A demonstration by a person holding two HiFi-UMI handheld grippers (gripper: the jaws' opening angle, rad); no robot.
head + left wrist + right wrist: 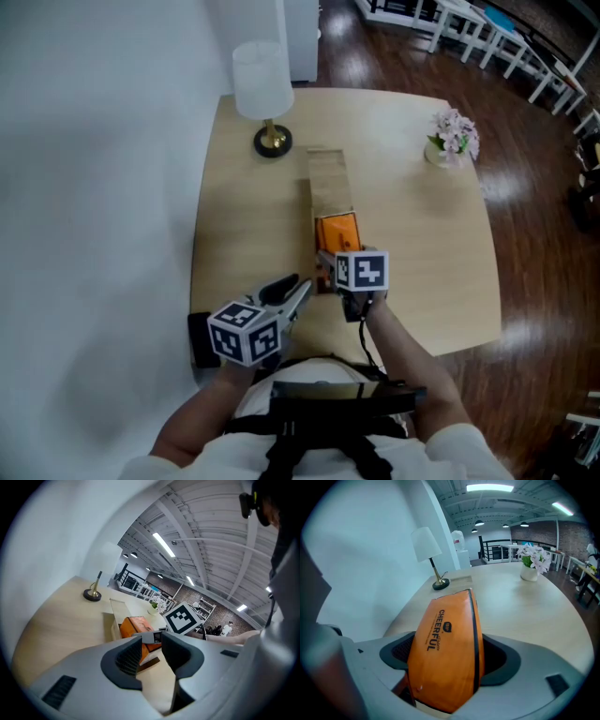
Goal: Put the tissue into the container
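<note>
An orange tissue pack printed "CHEERFUL" stands on edge between the jaws of my right gripper, which is shut on it from both sides. In the head view the pack is at the near end of a long, narrow wooden container in the middle of the table. I cannot tell whether the pack touches it. My left gripper hovers near the table's front edge, left of the right gripper. Its jaws stand a narrow gap apart with nothing between them, pointing toward the pack and container.
A white-shaded lamp on a brass foot stands at the table's far left, behind the container. A small pot of pink flowers sits at the far right. The light wood table stands on dark wood floor, with a white wall at the left.
</note>
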